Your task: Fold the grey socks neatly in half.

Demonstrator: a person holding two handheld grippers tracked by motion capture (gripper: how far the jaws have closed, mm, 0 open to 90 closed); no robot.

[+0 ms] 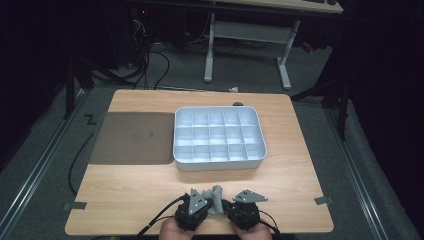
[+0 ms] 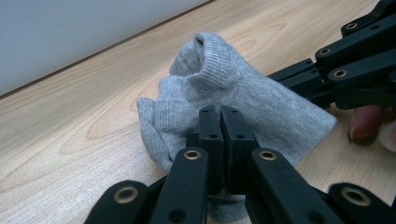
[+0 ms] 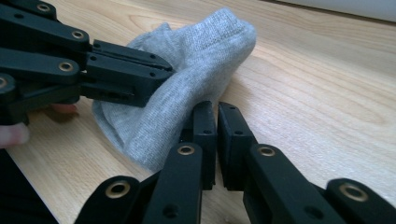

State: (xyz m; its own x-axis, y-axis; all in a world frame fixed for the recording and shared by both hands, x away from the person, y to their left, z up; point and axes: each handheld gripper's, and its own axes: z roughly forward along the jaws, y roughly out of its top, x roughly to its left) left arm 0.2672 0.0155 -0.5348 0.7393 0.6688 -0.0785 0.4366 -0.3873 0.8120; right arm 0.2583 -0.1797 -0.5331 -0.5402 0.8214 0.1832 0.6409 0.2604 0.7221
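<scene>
A brown mat (image 1: 132, 137) lay at the table's (image 1: 125, 190) left, a grey divided tray (image 1: 218, 138) beside it. At the near edge, the left gripper (image 2: 219, 122) was clenched on a grey sock (image 2: 224, 88); the right gripper (image 3: 217, 122) pinched the sock's other side. The sock sat bunched between them. To go well, both grips should probably stay firm and lift evenly together.

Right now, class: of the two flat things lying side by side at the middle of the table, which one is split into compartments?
The pale grey tray on the right, whose walls form a grid of small cells. The brown mat to its left is one plain flat sheet.
</scene>
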